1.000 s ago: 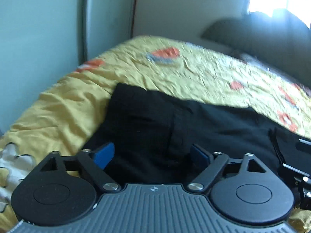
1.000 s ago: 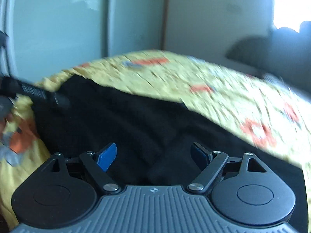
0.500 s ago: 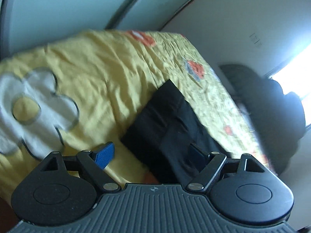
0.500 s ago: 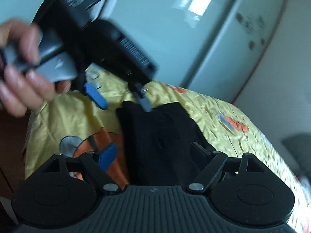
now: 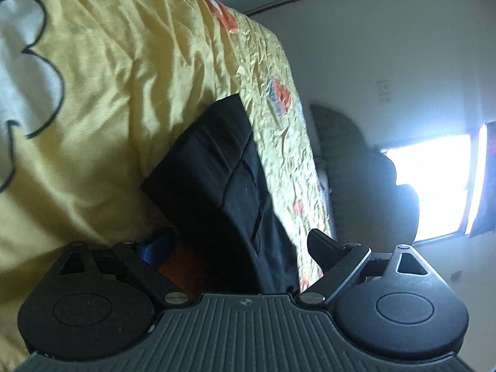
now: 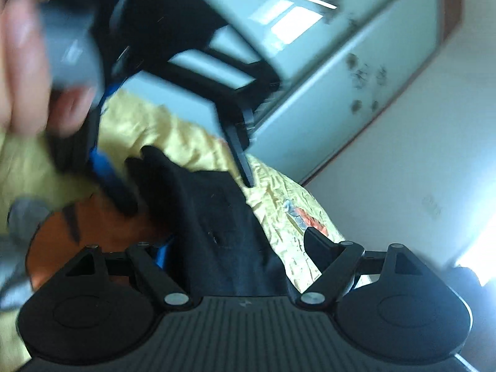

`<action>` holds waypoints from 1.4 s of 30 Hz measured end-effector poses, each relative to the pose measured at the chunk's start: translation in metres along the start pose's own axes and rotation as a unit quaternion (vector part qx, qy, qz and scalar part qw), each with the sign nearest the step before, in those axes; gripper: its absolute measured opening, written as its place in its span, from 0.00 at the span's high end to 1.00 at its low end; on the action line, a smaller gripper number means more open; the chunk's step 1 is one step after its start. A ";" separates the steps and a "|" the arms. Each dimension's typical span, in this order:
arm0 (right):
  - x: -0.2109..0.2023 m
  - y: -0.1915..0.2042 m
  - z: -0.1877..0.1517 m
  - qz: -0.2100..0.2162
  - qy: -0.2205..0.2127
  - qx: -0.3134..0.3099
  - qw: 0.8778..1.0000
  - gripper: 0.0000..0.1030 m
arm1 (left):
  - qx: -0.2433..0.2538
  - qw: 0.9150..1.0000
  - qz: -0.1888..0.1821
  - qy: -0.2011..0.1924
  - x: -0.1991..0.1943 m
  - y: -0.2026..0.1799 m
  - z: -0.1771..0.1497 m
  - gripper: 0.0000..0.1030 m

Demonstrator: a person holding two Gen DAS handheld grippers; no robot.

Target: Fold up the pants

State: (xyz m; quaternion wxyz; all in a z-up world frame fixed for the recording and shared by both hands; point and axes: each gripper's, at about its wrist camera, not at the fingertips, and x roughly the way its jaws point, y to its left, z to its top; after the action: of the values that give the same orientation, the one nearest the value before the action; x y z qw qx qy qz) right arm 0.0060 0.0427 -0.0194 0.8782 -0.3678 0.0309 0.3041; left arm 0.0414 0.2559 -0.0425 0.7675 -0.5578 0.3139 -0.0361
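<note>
1. We are looking along the left tool (image 5: 238,245), and its jaws are opening, nothing pinched; the black pants (image 5: 223,179) are lying between and beyond the fingers, with the pads clear of the cloth as far as we can see.
2. The pants are resting folded on the yellow bedspread (image 5: 102,99), a squared corner pointing toward the far wall. Their near end is being cut off by the tool's own body, so we are not seeing how far they run.
3. The left blue pad (image 5: 155,246) is half buried in shadow against the bedspread; whether it is touching fabric, we cannot tell.
4. From the right wrist view, the right tool (image 6: 235,248) is standing wide and released, the pants (image 6: 214,214) running up between its fingers.
5. The left tool (image 6: 183,176) is crossing that view, badly blurred, with a hand (image 6: 28,62) wrapping its grey grip at the top left.
6. One blurred finger is hovering over the pants' far edge; contact is impossible to make out.
7. A white flower print (image 5: 21,71) is being clipped by the frame edge.
</note>
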 end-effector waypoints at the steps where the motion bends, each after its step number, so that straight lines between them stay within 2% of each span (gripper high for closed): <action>1: 0.001 -0.006 0.000 0.008 0.001 0.021 1.000 0.19 | -0.003 1.000 -0.005 -0.001 0.003 -0.001 0.002 0.09; 4: 0.005 -0.017 -0.001 0.050 0.018 0.061 0.997 0.19 | -0.006 1.000 -0.017 -0.001 0.015 -0.004 0.006 0.07; 6: 0.006 -0.014 -0.002 0.071 0.025 0.063 0.995 0.19 | 0.004 1.000 -0.019 -0.004 0.019 -0.008 0.006 0.06; 9: 0.007 0.003 -0.006 0.086 0.031 0.025 0.995 0.19 | 0.009 1.000 -0.020 -0.013 0.024 -0.010 0.009 0.06; 11: 0.007 0.016 -0.008 0.080 0.026 -0.010 0.996 0.20 | 0.011 1.000 -0.022 -0.018 0.027 -0.011 0.010 0.06; 12: 0.008 0.020 -0.008 0.074 0.023 -0.026 0.997 0.25 | 0.011 0.999 -0.022 -0.021 0.028 -0.011 0.012 0.06; 13: 0.010 0.023 -0.008 0.070 0.020 -0.039 0.997 0.43 | 0.012 0.999 -0.026 -0.024 0.029 -0.011 0.012 0.06; 15: 0.015 0.028 -0.007 0.058 0.022 -0.051 0.997 0.67 | 0.021 0.999 -0.027 -0.026 0.028 -0.011 0.012 0.07; 16: 0.019 0.029 -0.008 0.062 0.023 -0.051 0.997 0.75 | 0.024 0.999 -0.024 -0.027 0.028 -0.012 0.012 0.07; 19: 0.021 0.024 -0.008 0.074 0.018 -0.026 0.997 0.86 | 0.040 0.999 -0.015 -0.031 0.030 -0.015 0.013 0.08; 22: 0.019 -0.002 -0.006 0.095 0.011 0.060 0.994 0.87 | 0.055 0.998 0.003 -0.041 0.036 -0.019 0.014 0.18; 23: 0.018 -0.013 -0.008 0.105 0.014 0.087 0.991 0.87 | 0.059 0.997 0.009 -0.043 0.039 -0.020 0.015 0.29; 24: 0.020 -0.020 -0.008 0.116 0.017 0.107 0.987 0.87 | 0.061 0.997 0.019 -0.041 0.042 -0.020 0.016 0.44; 27: 0.027 -0.039 -0.006 0.177 0.027 0.143 0.973 0.86 | 0.049 0.998 0.039 -0.032 0.050 -0.013 0.019 0.66; 30: 0.022 -0.076 -0.008 0.242 -0.004 0.237 0.941 0.86 | 0.048 0.998 0.037 -0.032 0.050 -0.008 0.020 0.71; 31: 0.024 -0.089 -0.009 0.241 -0.010 0.272 0.932 0.86 | 0.051 0.997 0.040 -0.034 0.051 -0.008 0.019 0.71; 32: 0.028 -0.099 -0.010 0.228 -0.008 0.297 0.927 0.86 | 0.055 0.997 0.042 -0.037 0.050 -0.008 0.018 0.72; 34: 0.044 -0.107 -0.013 0.194 0.020 0.310 0.930 0.86 | 0.069 0.995 0.051 -0.044 0.051 -0.011 0.015 0.72; 35: 0.056 -0.105 -0.017 0.182 0.051 0.308 0.932 0.86 | 0.078 0.994 0.056 -0.048 0.051 -0.014 0.014 0.72; 38: 0.089 -0.089 -0.033 0.182 0.128 0.298 0.928 0.86 | 0.117 0.988 0.079 -0.060 0.051 -0.025 0.007 0.76; 39: 0.094 -0.084 -0.036 0.181 0.136 0.291 0.929 0.86 | 0.136 0.984 0.092 -0.067 0.051 -0.031 0.004 0.77; 42: 0.077 -0.080 -0.036 0.169 0.109 0.310 0.929 0.85 | 0.197 0.969 0.119 -0.091 0.047 -0.052 -0.009 0.78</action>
State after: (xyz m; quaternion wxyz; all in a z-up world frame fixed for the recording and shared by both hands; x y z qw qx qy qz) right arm 0.1192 0.0146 -0.0162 0.8755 -0.0977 0.2809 0.3809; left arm 0.0898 0.2096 -0.0194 0.8861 -0.3555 0.2938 0.0456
